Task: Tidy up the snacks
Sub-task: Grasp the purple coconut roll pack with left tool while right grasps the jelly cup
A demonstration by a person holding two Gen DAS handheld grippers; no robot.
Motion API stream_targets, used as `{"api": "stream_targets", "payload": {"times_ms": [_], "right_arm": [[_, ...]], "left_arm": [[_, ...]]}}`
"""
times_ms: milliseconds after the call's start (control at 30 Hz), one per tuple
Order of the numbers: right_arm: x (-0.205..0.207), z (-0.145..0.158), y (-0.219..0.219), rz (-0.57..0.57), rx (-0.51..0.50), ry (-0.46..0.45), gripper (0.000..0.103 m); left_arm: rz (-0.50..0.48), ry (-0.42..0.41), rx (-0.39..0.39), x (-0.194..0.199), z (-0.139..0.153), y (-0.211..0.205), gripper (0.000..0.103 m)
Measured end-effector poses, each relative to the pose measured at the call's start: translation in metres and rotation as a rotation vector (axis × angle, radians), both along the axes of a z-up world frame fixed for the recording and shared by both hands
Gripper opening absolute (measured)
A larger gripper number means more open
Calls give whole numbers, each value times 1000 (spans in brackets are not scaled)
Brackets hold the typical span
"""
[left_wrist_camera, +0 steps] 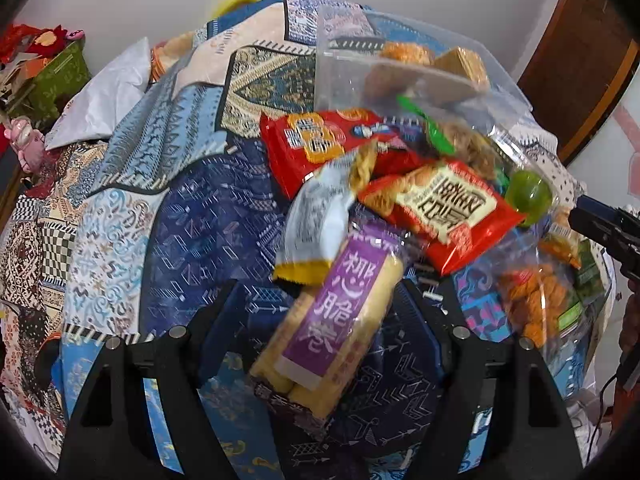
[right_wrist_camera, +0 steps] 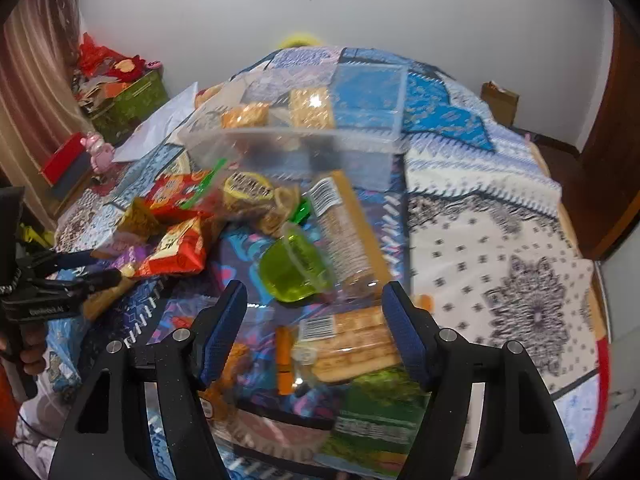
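Note:
Snacks lie in a pile on a patchwork quilt (left_wrist_camera: 192,216). My left gripper (left_wrist_camera: 320,300) is open, with a purple-labelled pack of yellow rolls (left_wrist_camera: 332,320) lying between its fingers. Beyond it are two red packets (left_wrist_camera: 320,140) (left_wrist_camera: 448,208), a white packet (left_wrist_camera: 316,220), and a green jelly cup (left_wrist_camera: 528,196). A clear plastic box (left_wrist_camera: 400,68) holds a few biscuits at the back. My right gripper (right_wrist_camera: 314,316) is open above the green jelly cup (right_wrist_camera: 296,268) and a clear pack of crackers (right_wrist_camera: 348,344). The box (right_wrist_camera: 304,136) stands behind.
A green box (right_wrist_camera: 128,100) with red things and a pink toy (right_wrist_camera: 98,156) stand at the left of the bed. A wooden door (left_wrist_camera: 576,64) is at the right. The white patterned part of the quilt (right_wrist_camera: 500,272) spreads to the right. The left gripper shows in the right view (right_wrist_camera: 60,280).

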State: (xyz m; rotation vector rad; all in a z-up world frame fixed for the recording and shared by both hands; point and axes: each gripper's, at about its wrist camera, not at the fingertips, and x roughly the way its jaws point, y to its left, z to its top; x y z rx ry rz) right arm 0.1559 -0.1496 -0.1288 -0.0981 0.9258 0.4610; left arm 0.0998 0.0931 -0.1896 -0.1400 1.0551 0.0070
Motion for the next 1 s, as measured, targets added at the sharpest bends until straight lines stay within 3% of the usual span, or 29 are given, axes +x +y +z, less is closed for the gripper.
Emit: {"api": "stream_targets", "payload": {"times_ms": [167, 300, 400, 667, 733, 800, 1000], "right_arm": [[5, -6, 8, 12, 4, 7, 67], [10, -8, 15, 43, 25, 28, 56], [11, -13, 22, 58, 16, 38, 56], [18, -26, 30, 67, -30, 67, 56], [18, -28, 33, 63, -54, 61, 54], [17, -28, 34, 62, -83, 46, 44], [19, -25, 28, 54, -55, 57, 43]], "left_arm": [[-13, -2, -37, 2, -9, -3, 66], [12, 4, -71, 8, -16, -6, 63], [-10, -5, -67, 10, -16, -15, 56], [-19, -15, -73, 16, -19, -19, 55], [-25, -29, -62, 15, -18, -21, 53], [-30, -37, -57, 14, -17, -22, 50], [-53, -55, -66, 6, -7, -25, 47]]}}
